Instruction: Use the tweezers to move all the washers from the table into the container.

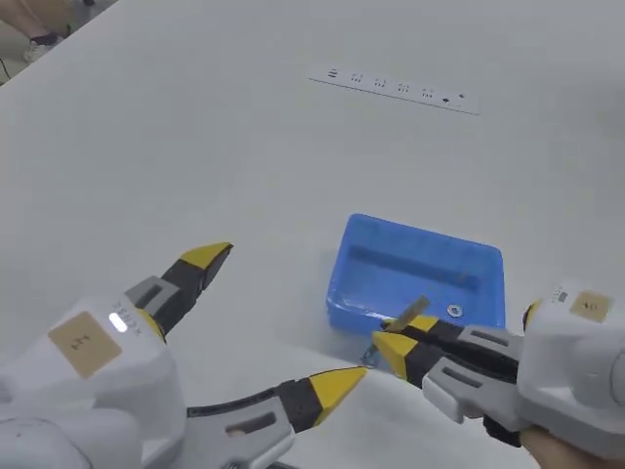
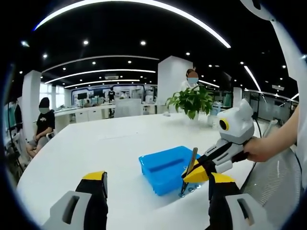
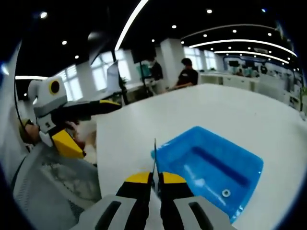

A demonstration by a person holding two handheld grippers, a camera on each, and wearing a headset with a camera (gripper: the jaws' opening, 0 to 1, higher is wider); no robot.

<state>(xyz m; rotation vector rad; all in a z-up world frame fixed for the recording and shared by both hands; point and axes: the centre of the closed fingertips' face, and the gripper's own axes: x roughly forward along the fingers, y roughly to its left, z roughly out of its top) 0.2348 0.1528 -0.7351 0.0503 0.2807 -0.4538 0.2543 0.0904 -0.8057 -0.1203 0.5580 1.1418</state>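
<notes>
The left claw (image 1: 271, 322) is spread wide above the white tabletop (image 1: 195, 147), and nothing is held between its yellow tips. The right claw (image 1: 403, 337) is brought in from the right, and its jaws are pinched almost together on the tweezers (image 1: 410, 311). The tweezers are gripped near their upper end and slanted down, and their points are aimed at the tabletop just outside the near corner of the container (image 1: 420, 234).

The blue container is set flat on the tabletop, between the two claws and a little beyond them. One washer (image 1: 454, 311) is seen lying on its floor, close to the near wall and just beside the right claw's tips. In the right gripper view the same washer is picked out as a small bright ring in the near corner of the tub.

In the left gripper view, a few small glints are caught on the tabletop right by the tweezers' points, but they are too small to be told apart.

A white power strip (image 1: 395, 88) is laid flat on the tabletop, well apart from the container. A potted plant (image 2: 192, 101) is seen at the tabletop's far edge.
</notes>
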